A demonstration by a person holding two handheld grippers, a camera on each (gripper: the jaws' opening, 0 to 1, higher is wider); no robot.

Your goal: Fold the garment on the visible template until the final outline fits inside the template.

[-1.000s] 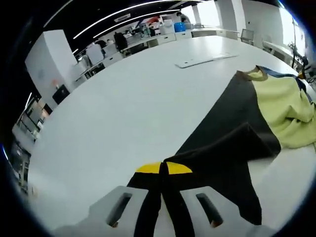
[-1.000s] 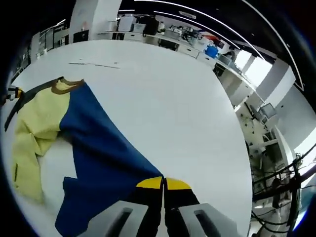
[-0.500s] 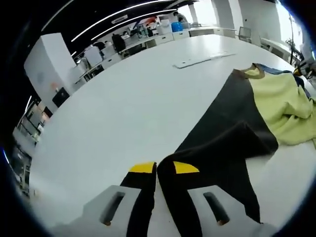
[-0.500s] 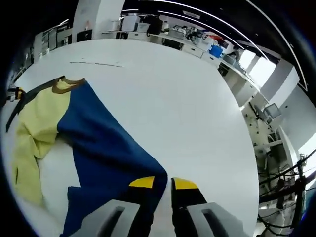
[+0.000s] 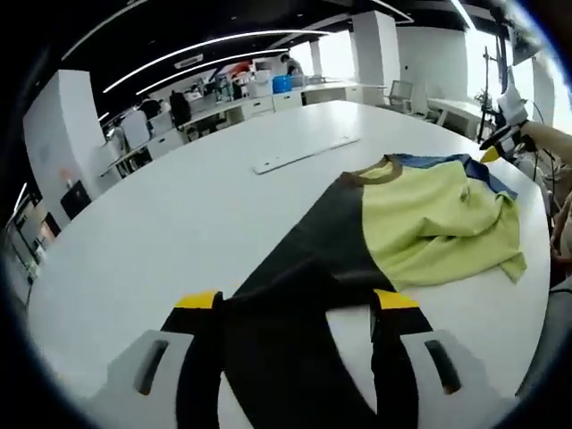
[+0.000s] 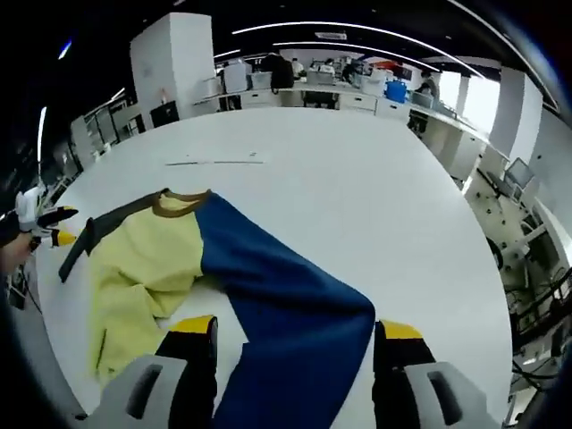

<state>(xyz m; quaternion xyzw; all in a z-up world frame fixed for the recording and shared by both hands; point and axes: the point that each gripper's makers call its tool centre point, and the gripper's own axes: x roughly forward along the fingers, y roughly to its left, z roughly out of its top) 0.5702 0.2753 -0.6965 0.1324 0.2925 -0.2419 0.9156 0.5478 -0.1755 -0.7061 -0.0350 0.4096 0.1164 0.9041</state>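
The garment lies flat on the white table [image 5: 179,206]. It has a yellow-green body [image 5: 438,214], a brown collar [image 5: 371,174], a black sleeve [image 5: 304,268] and a blue sleeve [image 6: 277,295]. My left gripper [image 5: 297,304] stands open, and the end of the black sleeve lies loose between its wide-spread jaws. My right gripper [image 6: 295,329] is open too, with the blue sleeve's end running between its jaws. In the right gripper view the yellow-green body [image 6: 143,268] is rumpled, and the left gripper [image 6: 40,228] shows small at the far left. The right gripper [image 5: 500,143] shows at the far right of the left gripper view.
A thin white strip [image 5: 304,154] lies on the table beyond the collar, and appears as the strip [image 6: 214,162] in the right gripper view. Desks, screens and pillars of an office stand past the table's far edge. The table edge [image 6: 483,295] curves close on the right.
Both grippers went from shut on the sleeve ends to wide open, letting the black and blue sleeves go. Both cameras have drawn back, so more of the garment shows.
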